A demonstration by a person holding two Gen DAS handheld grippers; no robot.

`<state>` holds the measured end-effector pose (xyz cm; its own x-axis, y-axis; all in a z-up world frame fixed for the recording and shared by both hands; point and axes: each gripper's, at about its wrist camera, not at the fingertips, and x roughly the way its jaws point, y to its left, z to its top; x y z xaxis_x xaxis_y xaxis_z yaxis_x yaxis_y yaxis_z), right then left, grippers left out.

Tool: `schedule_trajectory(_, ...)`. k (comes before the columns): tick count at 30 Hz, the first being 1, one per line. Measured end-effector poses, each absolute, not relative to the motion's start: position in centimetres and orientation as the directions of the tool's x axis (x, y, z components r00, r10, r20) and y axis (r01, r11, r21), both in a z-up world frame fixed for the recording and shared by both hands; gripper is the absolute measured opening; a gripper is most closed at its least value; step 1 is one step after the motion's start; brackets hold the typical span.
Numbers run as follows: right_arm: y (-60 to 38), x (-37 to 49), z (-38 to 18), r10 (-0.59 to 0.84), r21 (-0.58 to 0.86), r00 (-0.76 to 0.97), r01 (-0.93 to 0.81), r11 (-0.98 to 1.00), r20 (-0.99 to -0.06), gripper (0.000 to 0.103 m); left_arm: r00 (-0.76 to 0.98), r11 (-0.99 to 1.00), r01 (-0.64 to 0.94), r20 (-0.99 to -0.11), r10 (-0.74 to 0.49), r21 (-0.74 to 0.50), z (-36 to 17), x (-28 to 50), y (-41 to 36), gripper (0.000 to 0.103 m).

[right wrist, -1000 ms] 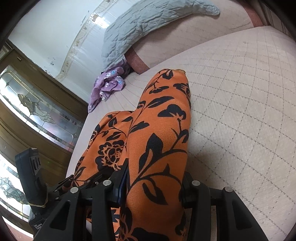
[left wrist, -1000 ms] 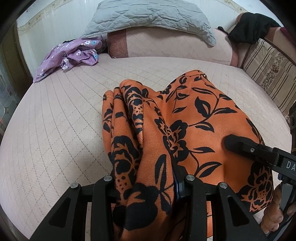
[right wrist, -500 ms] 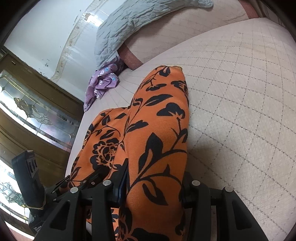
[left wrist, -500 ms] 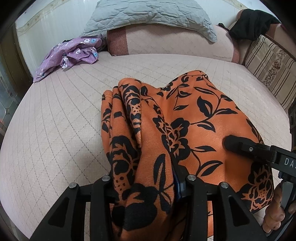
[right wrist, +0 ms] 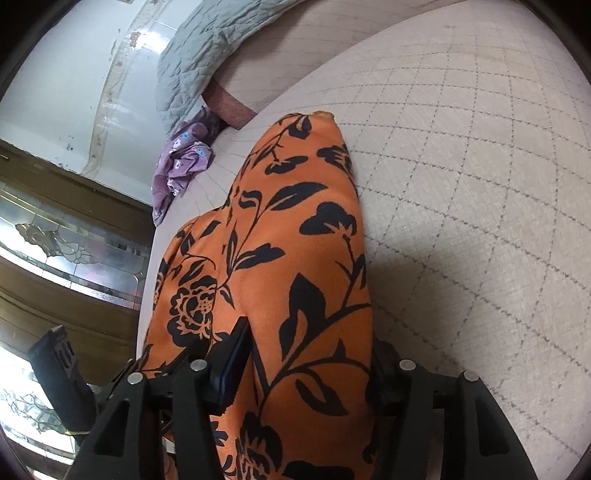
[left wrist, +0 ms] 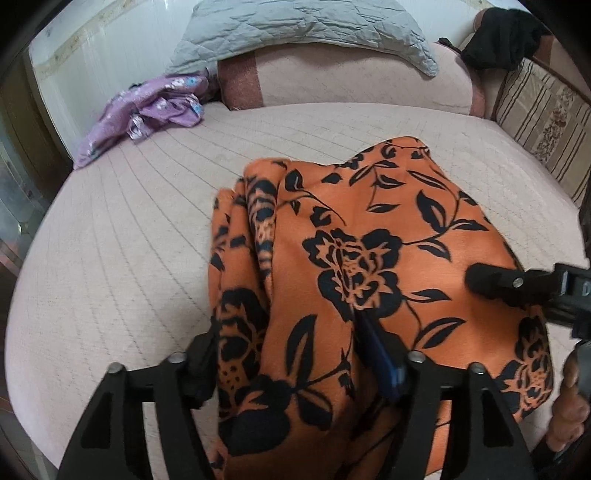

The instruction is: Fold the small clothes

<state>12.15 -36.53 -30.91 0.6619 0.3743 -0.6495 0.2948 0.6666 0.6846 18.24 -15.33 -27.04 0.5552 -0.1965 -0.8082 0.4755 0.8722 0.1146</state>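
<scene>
Where quilting runs, pink bed [left wrist: 122, 258], tiled wall [right wrist: 66, 74].

Both wrist cameras looked steeply down, close over the orange cloth [left wrist: 369, 236] [right wrist: 295, 258] on the bed [left wrist: 129, 258] [right wrist: 461, 184], each toward the grey pillow [left wrist: 303, 29] [right wrist: 195, 62] behind it.

This is a home bedroom. A wide bed [left wrist: 122, 266] with a pale quilted cover fills both views. At its head lies a long pinkish bolster [left wrist: 354, 81] with a grey quilted pillow [left wrist: 295, 29] draped over it. A striped cushion [left wrist: 546, 122] leans at one side, dark clothing [left wrist: 506, 33] heaped above it. A crumpled purple garment [left wrist: 147, 110] lies near the bolster, an orange floral garment [left wrist: 369, 229] in the middle of the bed. Beside the bed stands wooden furniture with leaded glass panels [right wrist: 62, 243], against a white wall [right wrist: 74, 74].
</scene>
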Motion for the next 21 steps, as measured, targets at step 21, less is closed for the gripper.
schedule_trajectory(21, -35.2, 10.9, -25.0, 0.219, 0.585, 0.83, 0.15, 0.797, -0.512, 0.046, 0.626, 0.864, 0.462, -0.763, -0.159, 0.199, -26.0, 18.5, -14.4, 0.078)
